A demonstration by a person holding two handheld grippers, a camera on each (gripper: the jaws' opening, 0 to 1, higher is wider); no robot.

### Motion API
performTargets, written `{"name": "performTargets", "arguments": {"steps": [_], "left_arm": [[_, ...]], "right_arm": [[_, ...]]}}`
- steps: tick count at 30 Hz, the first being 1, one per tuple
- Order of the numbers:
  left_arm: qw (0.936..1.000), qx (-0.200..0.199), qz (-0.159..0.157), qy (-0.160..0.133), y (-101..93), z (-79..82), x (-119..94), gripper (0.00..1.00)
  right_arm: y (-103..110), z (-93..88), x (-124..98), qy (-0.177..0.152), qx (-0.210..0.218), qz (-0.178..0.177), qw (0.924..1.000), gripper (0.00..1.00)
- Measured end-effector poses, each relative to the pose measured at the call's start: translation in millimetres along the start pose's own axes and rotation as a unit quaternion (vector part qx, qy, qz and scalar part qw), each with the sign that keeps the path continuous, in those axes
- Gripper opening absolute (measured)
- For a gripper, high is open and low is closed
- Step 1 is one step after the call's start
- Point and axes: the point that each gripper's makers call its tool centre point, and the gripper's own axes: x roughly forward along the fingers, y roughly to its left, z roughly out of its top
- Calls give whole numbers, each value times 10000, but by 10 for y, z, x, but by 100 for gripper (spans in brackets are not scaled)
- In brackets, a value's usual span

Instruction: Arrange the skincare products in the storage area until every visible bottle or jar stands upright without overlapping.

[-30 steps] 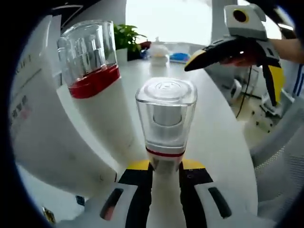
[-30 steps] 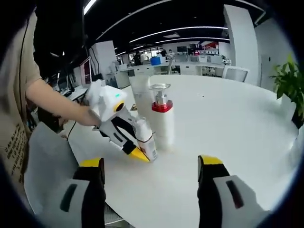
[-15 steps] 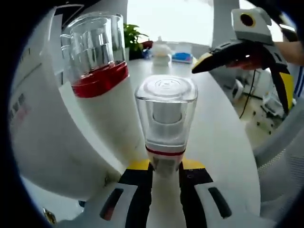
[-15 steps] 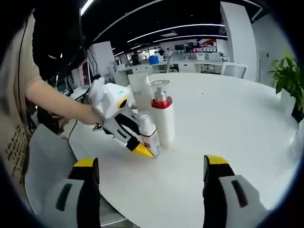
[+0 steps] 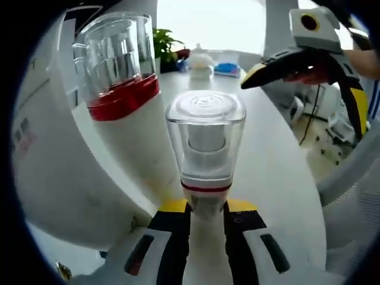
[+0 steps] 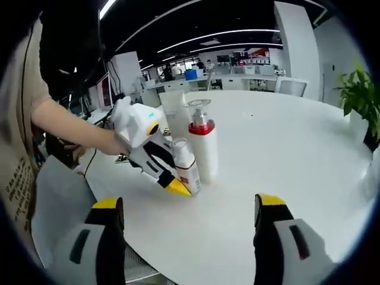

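My left hand-held gripper (image 6: 172,185) is clamped on the small bottle (image 5: 205,148), holding it tilted beside the tall red-collared bottle (image 6: 203,145) on the table (image 6: 285,160), presumably to set it upright without overlap. My right hand-held gripper (image 6: 187,222) hangs wide open, holding nothing, well clear to avoid knocking either.

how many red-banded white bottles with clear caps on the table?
2. The smaller red-banded white bottle is clamped in the left gripper; the taller red-banded white bottle stands beside it. More may be hidden behind them.
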Motion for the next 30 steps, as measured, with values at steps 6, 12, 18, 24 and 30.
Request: {"name": "performTargets", "arguments": {"steps": [6, 12, 18, 24, 30], "left_arm": [[10000, 39, -57, 21, -48, 8, -31, 27], [9999, 33, -56, 78, -95, 3, -86, 32], [9999, 16, 20, 137, -119, -26, -140, 36], [9999, -21, 43, 150, -197, -49, -236, 42], [9999, -98, 43, 130, -290, -60, -384, 51]], "right_arm": [[23, -1, -13, 7, -19, -7, 10000, 91], [71, 35, -51, -18, -80, -10, 10000, 91], [106, 63, -106, -62, -107, -47, 9999, 91], [145, 91, -177, -113, -133, -110, 9998, 93], [251, 143, -212, -159, -184, -109, 9996, 94]]}}
